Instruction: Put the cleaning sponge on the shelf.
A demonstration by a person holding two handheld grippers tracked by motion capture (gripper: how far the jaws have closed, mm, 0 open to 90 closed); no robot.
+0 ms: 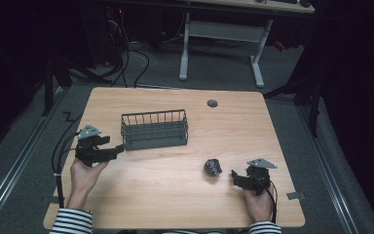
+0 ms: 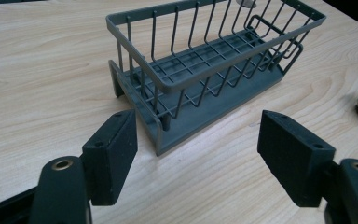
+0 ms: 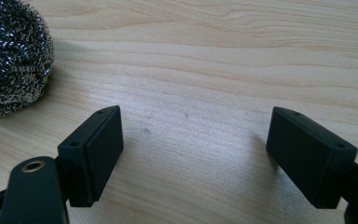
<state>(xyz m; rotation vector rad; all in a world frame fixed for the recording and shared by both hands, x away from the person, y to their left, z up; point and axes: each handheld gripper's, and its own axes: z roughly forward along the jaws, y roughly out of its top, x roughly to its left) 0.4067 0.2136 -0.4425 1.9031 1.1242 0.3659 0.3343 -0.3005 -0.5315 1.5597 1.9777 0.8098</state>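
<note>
A grey wire basket point(image 1: 154, 129) stands empty on the wooden table, left of centre; in the left gripper view the basket point(image 2: 214, 70) lies just beyond the jaws. My left gripper point(image 1: 118, 149) is open, held just left of the basket's near corner; my left gripper point(image 2: 198, 140) has only table and that corner between its jaws. A steel wool scouring ball point(image 1: 213, 166) lies on the table right of centre. My right gripper point(image 1: 234, 175) is open just right of it and apart from it. The ball point(image 3: 9, 56) sits to the upper left of my right gripper point(image 3: 193, 149).
The table point(image 1: 175, 195) has a round cable hole point(image 1: 212, 103) near its far edge. A small grey tab point(image 1: 295, 196) lies at the front right corner. Cables trail off the left side. Another desk's white legs point(image 1: 258, 63) stand beyond.
</note>
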